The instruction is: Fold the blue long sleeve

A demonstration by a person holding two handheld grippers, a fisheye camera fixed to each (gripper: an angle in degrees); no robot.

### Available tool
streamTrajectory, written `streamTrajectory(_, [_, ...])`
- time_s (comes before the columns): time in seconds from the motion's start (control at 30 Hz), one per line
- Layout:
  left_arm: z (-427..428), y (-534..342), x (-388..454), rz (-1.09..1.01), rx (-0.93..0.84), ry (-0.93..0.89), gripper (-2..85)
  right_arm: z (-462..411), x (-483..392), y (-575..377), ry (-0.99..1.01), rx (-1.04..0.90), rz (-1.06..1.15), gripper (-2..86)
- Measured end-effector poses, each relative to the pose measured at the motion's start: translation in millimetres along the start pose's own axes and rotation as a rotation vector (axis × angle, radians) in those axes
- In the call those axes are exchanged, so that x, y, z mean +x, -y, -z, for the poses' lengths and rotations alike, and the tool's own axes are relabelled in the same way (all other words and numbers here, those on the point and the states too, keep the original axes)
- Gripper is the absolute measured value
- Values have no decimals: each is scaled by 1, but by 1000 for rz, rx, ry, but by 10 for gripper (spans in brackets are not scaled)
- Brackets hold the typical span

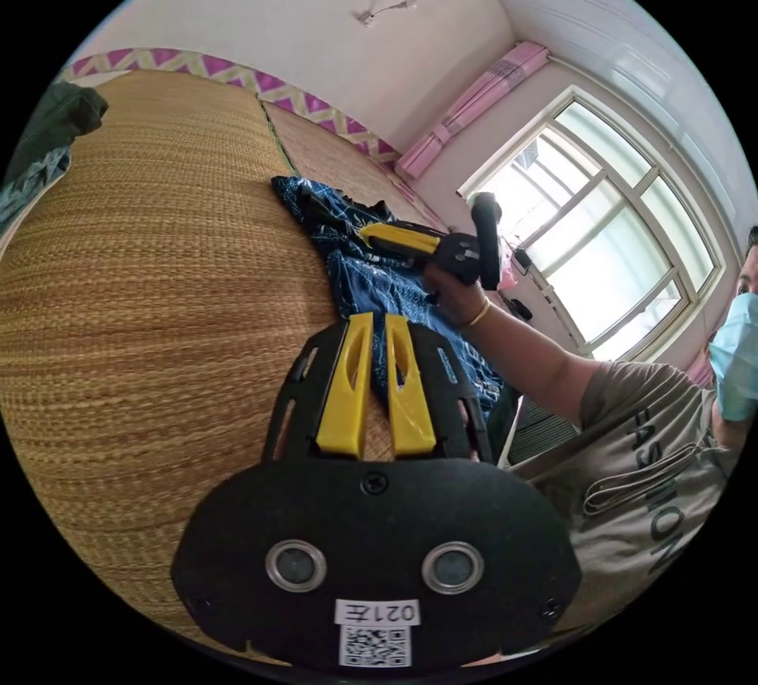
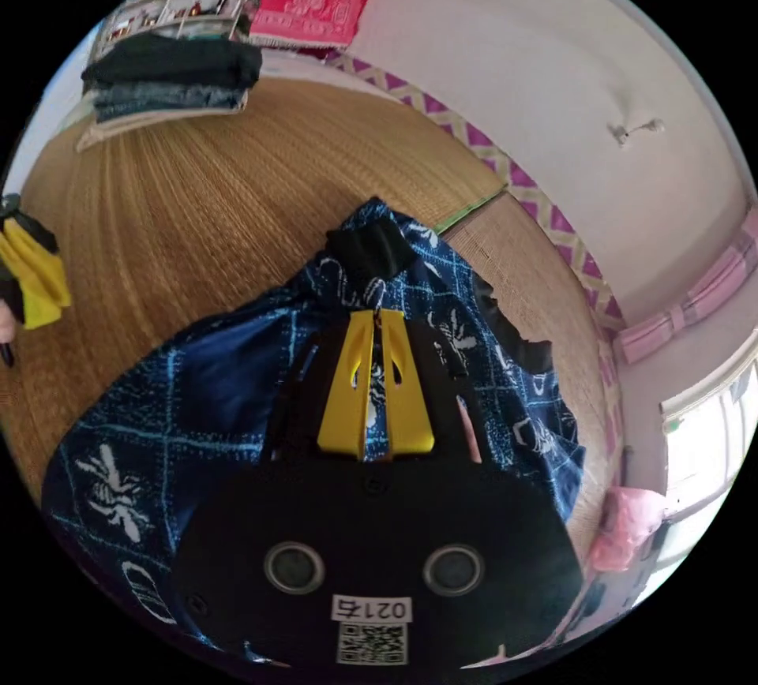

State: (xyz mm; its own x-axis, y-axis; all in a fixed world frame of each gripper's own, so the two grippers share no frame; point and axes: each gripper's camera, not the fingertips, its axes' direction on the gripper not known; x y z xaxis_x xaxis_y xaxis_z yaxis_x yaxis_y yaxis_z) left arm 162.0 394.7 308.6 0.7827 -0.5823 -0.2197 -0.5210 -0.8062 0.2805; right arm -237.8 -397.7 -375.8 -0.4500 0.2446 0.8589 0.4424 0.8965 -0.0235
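With the blue long sleeve (image 2: pixel 197 401) bunched on the woven mat (image 2: pixel 197 188), our right gripper (image 2: pixel 377 318) seems clamped on its cloth, our left gripper (image 1: pixel 377 318) nearly together on nothing, so spreading it flat comes next.

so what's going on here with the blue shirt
A person holds a claw in each hand over a woven mat. The blue shirt lies spread on the mat, not yet folded. The right claw is down at the shirt with its jaws nearly together, cloth showing in the narrow gap, so it seems to be pinching a bit of fabric. The left claw hangs above the mat at the shirt's edge, jaws close together with nothing between them. A pile of folded clothes sits at the mat's far end.
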Motion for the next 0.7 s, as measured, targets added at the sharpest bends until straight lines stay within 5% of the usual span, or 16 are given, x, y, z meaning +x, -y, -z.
streamTrajectory(0.17, [-6, -9, 2, 3, 14, -32, -3, 10, 19, 7, 36, 66, -55, 4])
streamTrajectory(0.37, [-17, -31, 1, 90, 15, -88, -2, -62, -6, 10, 12, -90, 68, -9])
streamTrajectory(0.53, [-2, -63, 23, 24, -67, 44, 11, 55, 79, -81, 161, 134, -193, -2])
streamTrajectory(0.7, [-9, -95, 52, -30, -195, 97, 100, 143, 159, -234, 238, 130, -377, 47])
